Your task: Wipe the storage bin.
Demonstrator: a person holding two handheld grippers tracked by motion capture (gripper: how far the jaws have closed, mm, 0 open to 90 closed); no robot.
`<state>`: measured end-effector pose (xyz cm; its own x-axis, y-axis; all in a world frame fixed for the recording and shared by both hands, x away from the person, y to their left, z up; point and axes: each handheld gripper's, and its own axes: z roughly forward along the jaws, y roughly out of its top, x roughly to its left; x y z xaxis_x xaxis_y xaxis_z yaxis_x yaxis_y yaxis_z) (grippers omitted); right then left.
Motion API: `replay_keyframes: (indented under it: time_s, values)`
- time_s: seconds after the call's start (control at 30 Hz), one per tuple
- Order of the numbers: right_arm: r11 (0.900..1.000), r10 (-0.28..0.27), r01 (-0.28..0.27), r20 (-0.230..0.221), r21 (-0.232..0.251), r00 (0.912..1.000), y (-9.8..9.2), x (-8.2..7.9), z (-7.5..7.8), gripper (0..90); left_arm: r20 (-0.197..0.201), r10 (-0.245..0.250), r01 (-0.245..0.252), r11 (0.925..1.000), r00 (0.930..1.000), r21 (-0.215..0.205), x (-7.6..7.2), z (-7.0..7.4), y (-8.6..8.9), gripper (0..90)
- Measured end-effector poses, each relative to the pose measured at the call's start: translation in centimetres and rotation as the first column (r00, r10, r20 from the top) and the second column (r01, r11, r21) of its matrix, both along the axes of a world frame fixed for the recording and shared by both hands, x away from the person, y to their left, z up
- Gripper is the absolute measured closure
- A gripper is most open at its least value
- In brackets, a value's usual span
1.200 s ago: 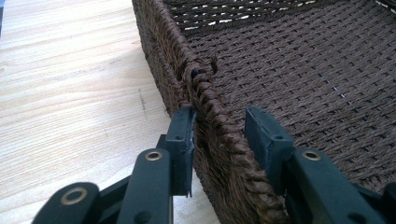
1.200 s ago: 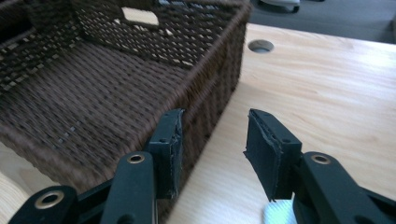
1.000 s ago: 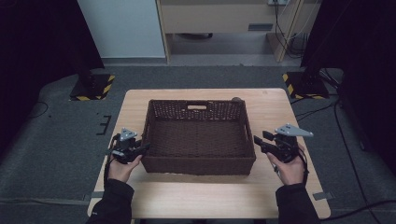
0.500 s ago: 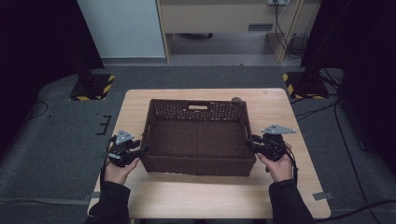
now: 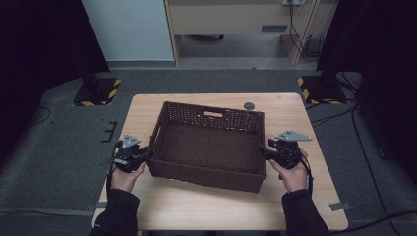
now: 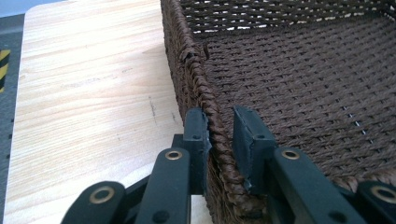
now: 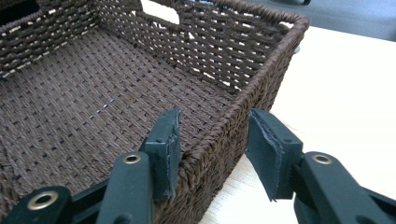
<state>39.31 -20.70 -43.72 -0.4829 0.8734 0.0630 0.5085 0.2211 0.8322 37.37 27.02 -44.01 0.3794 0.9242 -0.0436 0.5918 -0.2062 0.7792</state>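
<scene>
Basket rim engagement, both sides

Basket (image 5: 209,145), brown wicker, sits mid-counter (image 5: 290,110). Left gripper (image 6: 219,135) straddles the left rim; its jaws have just been closing and now pinch the braided edge. Right gripper (image 7: 212,140) straddles the right wall; its jaws have just been opening, the outer pad standing clear of the weave.

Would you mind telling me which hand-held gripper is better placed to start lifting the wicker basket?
The left hand-held gripper: its jaws have just closed onto the basket rim. The right hand-held gripper straddles the opposite rim, outer pad clearly apart.
</scene>
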Motion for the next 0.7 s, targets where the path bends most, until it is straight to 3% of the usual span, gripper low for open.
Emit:
replay_keyframes:
  time_s: [0.13,0.37,0.47,0.5,0.6,0.7]
  values:
    - [1.0,0.024,-0.023,-0.007,0.013,0.9997,0.0,-0.1,-0.3,62.9,0.017,-0.002,0.002,1.0,0.9999,-0.003,-0.5,0.3,0.2,69.5]
    - [0.999,0.034,-0.033,-0.035,0.024,0.9988,0.0,-0.9,0.0,62.8,0.014,0.001,0.0,0.9999,0.9999,-0.011,-0.4,0.3,0.3,73.8]
    - [0.999,0.048,-0.049,-0.036,-0.006,0.9982,0.1,-0.9,0.5,62.8,0.004,0.003,-0.003,0.9998,1.0,-0.021,-0.1,0.1,0.4,75.3]
    - [0.999,0.043,-0.043,-0.003,-0.025,0.9991,0.4,-0.8,0.6,61.2,0.005,0.01,-0.01,0.9997,0.9999,-0.024,0.0,0.1,0.3,76.4]
    - [0.998,0.025,-0.024,0.02,-0.054,0.9995,0.8,-0.3,0.5,56.9,0.015,0.026,-0.025,0.9996,0.9996,-0.015,0.4,-0.1,0.2,77.6]
    - [0.998,-0.002,0.001,-0.003,-0.067,1.0,1.0,0.4,-0.2,52.9,0.023,0.029,-0.029,0.9994,0.9993,-0.021,0.5,-0.1,0.4,76.6]
